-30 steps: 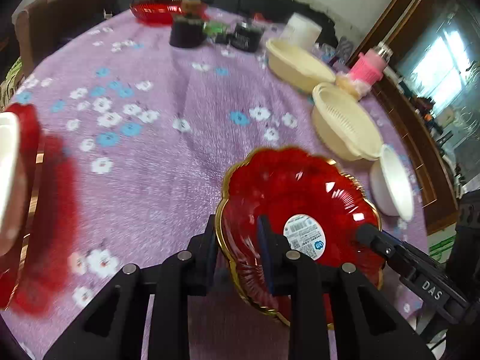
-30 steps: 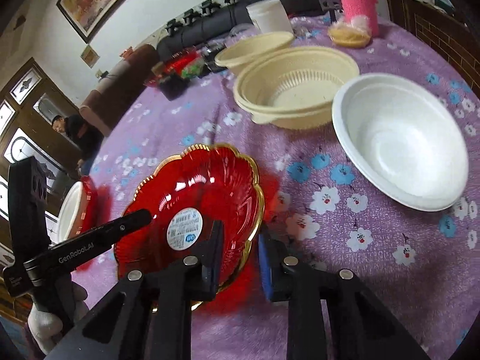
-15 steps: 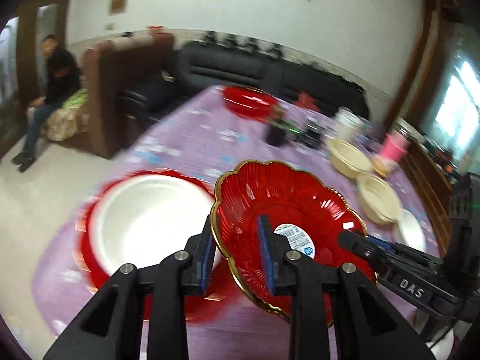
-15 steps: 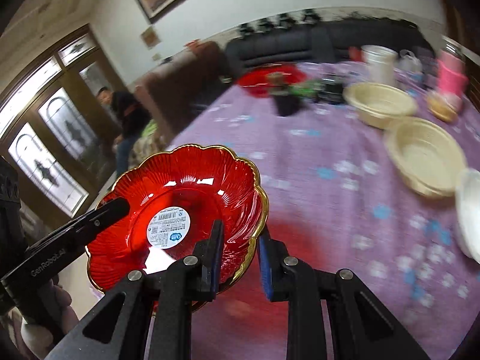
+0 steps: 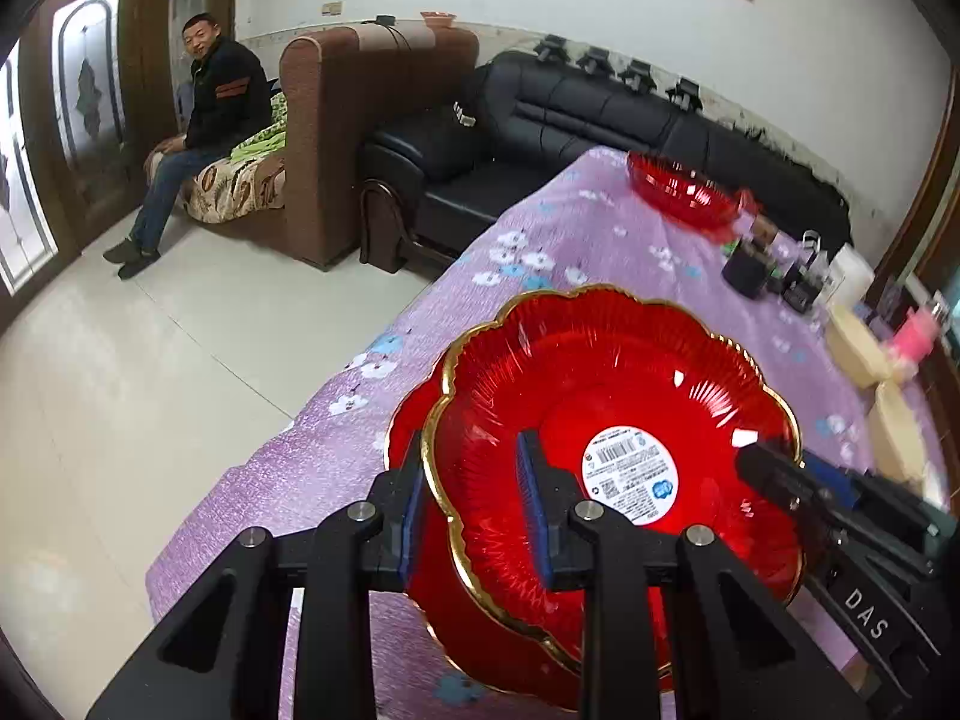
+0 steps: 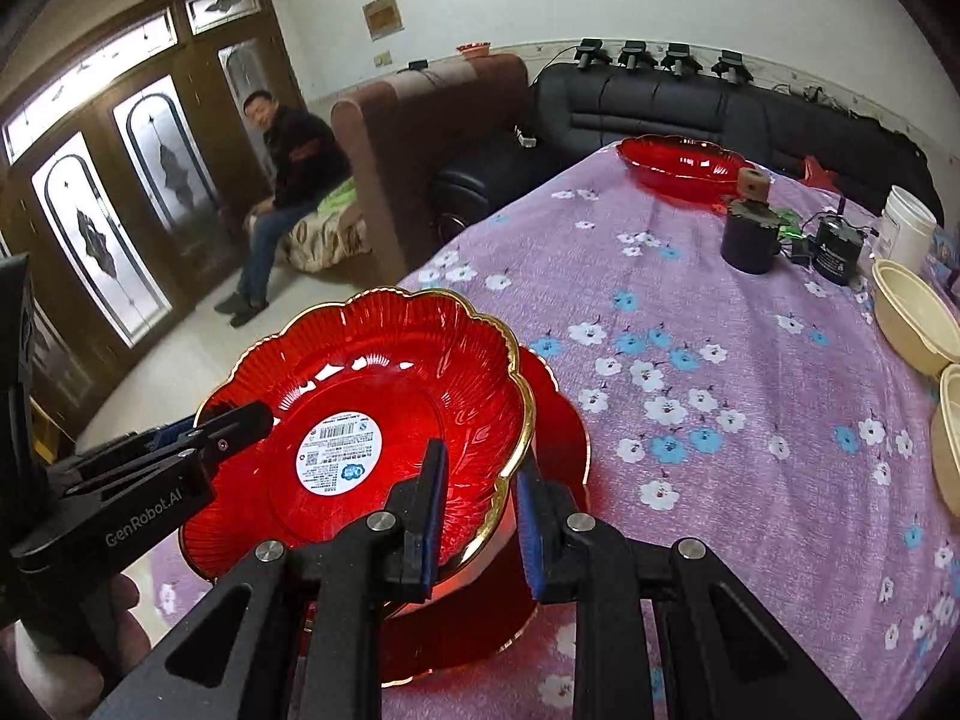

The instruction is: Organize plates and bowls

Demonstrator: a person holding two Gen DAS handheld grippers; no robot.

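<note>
Stacking step under way; red scalloped plate (image 5: 606,420) pinched at opp. rims by left gripper (image 5: 474,504) and right gripper (image 6: 477,510), held tilted just above second red plate (image 6: 558,414) near tabletop (image 6: 720,372) edge; next: level, centre over lower plate, lower, then spread fingers.

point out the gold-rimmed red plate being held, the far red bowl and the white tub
gold-rimmed red plate (image 6: 384,384), right wrist view, ribbed inner wall
far red bowl (image 6: 678,165), right wrist view, inside
white tub (image 6: 906,228), right wrist view, side wall
</note>
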